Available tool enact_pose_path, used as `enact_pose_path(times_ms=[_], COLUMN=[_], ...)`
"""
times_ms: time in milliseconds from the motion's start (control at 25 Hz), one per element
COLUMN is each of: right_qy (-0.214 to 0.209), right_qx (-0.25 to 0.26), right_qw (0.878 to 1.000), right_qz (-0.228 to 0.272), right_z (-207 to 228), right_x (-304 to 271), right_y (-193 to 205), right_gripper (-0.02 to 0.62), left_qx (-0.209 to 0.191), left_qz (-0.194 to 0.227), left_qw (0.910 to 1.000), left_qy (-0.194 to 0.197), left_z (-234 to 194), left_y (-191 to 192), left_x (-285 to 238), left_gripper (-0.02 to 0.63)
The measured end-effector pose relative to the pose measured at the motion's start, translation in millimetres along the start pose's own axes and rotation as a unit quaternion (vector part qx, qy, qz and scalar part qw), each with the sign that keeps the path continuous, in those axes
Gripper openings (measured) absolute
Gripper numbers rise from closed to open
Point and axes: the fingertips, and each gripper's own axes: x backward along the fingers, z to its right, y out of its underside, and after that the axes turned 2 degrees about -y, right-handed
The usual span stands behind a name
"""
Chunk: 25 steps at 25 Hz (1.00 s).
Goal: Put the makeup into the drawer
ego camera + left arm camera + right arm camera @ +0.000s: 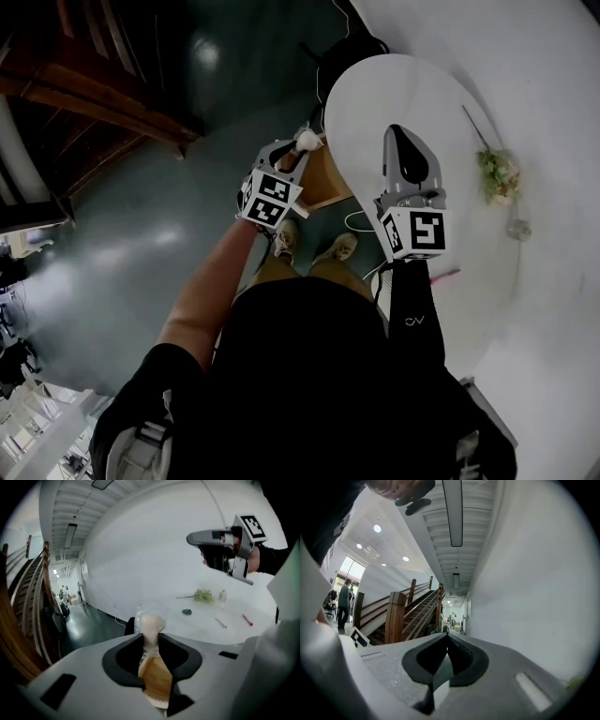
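My left gripper is shut on a makeup item, a pale beige puff-like head in clear plastic wrap that sticks out past the fingertips. It hangs at the left edge of an open wooden drawer under the white round table. Brown wood shows through the gap between the jaws in the left gripper view. My right gripper is held level above the table with its jaws shut and nothing between them; it also shows in the left gripper view, top right.
On the table lie a sprig of flowers, a small clear bottle, a red pen, a dark green item and a thin stick. A wooden staircase stands beyond. The person's shoes are below the drawer.
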Motion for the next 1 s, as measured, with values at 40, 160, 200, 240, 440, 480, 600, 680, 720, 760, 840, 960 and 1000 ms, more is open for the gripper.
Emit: enact_pose_path(times_ms=[40, 160, 200, 240, 440, 480, 600, 680, 720, 760, 840, 960, 1000], right_qy=[0.001, 0.004, 0.005, 0.006, 0.011, 0.012, 0.010, 0.009, 0.009, 0.009, 0.009, 0.009, 0.010], right_qx=[0.000, -0.003, -0.003, -0.002, -0.001, -0.001, -0.001, 0.005, 0.007, 0.008, 0.007, 0.006, 0.007], right_qw=[1.000, 1.000, 1.000, 1.000, 1.000, 1.000, 1.000, 1.000, 1.000, 1.000, 1.000, 1.000, 1.000], right_qz=[-0.003, -0.010, -0.011, -0.012, -0.014, -0.014, -0.012, -0.013, -0.013, -0.013, -0.012, -0.014, -0.015], right_z=[0, 2, 2, 3, 3, 3, 3, 3, 2, 2, 2, 1, 0], right_x=[0, 1, 2, 2, 4, 4, 3, 3, 3, 3, 1, 0, 0], right_y=[2, 7, 7, 8, 7, 7, 7, 6, 6, 5, 6, 6, 5], right_gripper=[0.005, 0.005, 0.005, 0.005, 0.005, 0.005, 0.005, 0.005, 0.005, 0.005, 0.005, 0.005, 0.005], left_qx=[0.004, 0.012, 0.014, 0.015, 0.022, 0.021, 0.020, 0.018, 0.017, 0.018, 0.021, 0.025, 0.025], left_qz=[-0.016, -0.066, -0.086, -0.106, -0.176, -0.180, -0.188, -0.186, -0.185, -0.185, -0.185, -0.190, -0.192], left_qw=[0.9999, 0.9977, 0.9961, 0.9941, 0.9828, 0.9817, 0.9794, 0.9801, 0.9804, 0.9805, 0.9802, 0.9788, 0.9783], left_qy=[0.002, 0.007, 0.011, 0.018, 0.051, 0.058, 0.073, 0.067, 0.064, 0.064, 0.066, 0.071, 0.073], left_z=[-1, -1, 1, 4, 14, 16, 22, 20, 19, 18, 18, 18, 19], left_y=[14, 52, 65, 78, 120, 123, 125, 124, 124, 124, 124, 127, 128], left_x=[-6, -20, -24, -28, -38, -38, -40, -40, -40, -39, -39, -37, -36], left_gripper=[0.101, 0.103, 0.104, 0.106, 0.115, 0.118, 0.181, 0.193, 0.193, 0.193, 0.193, 0.193, 0.193])
